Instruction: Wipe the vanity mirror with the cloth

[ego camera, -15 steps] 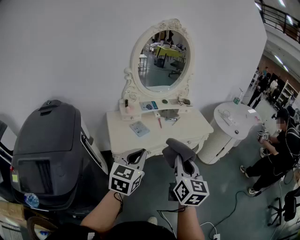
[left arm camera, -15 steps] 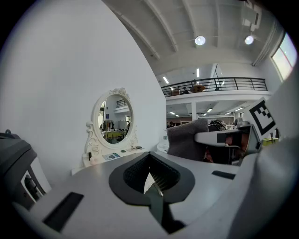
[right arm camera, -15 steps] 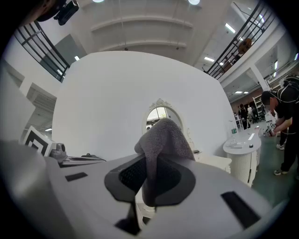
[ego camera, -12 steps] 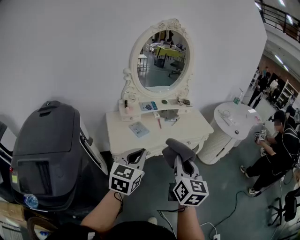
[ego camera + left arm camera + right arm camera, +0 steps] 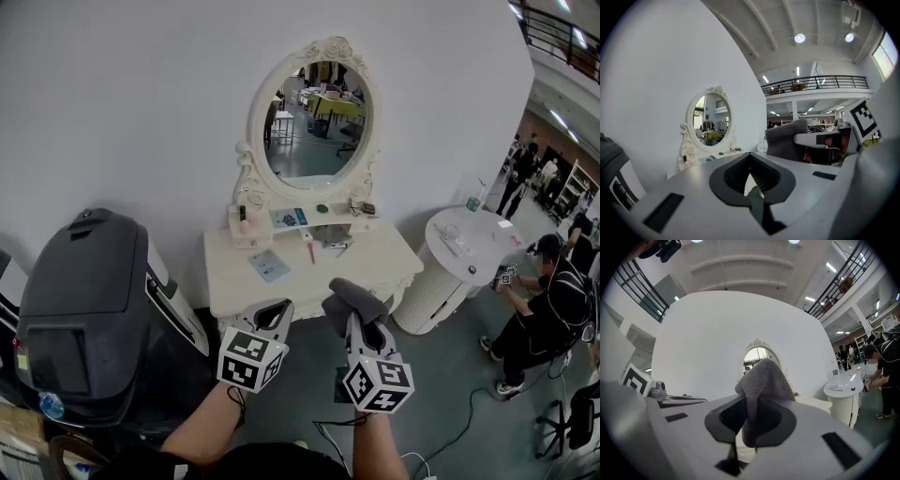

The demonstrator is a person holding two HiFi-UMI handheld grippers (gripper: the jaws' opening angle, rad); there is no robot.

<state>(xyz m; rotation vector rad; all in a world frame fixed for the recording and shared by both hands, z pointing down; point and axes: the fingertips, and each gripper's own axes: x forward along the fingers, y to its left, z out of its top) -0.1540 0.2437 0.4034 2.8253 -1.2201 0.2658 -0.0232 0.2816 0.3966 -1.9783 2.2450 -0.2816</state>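
An oval vanity mirror (image 5: 316,117) in an ornate white frame stands on a white dressing table (image 5: 366,258) against the wall; it also shows far off in the left gripper view as the mirror (image 5: 709,119) and, partly hidden, in the right gripper view as the mirror (image 5: 754,354). My right gripper (image 5: 354,309) is shut on a grey cloth (image 5: 354,298), which bunches above its jaws as the cloth (image 5: 761,385). My left gripper (image 5: 273,314) is shut with nothing in it. Both hang side by side in front of the table, well short of the mirror.
A large dark grey machine (image 5: 75,309) stands left of the table. A round white side table (image 5: 459,258) is on the right, with people (image 5: 548,309) beyond it. Small items lie on the dressing table: a booklet (image 5: 269,265), bottles, a pink object.
The view has shifted a little: mirror and table sit slightly further left and lower in the head view. Both grippers keep their pose and the cloth stays held.
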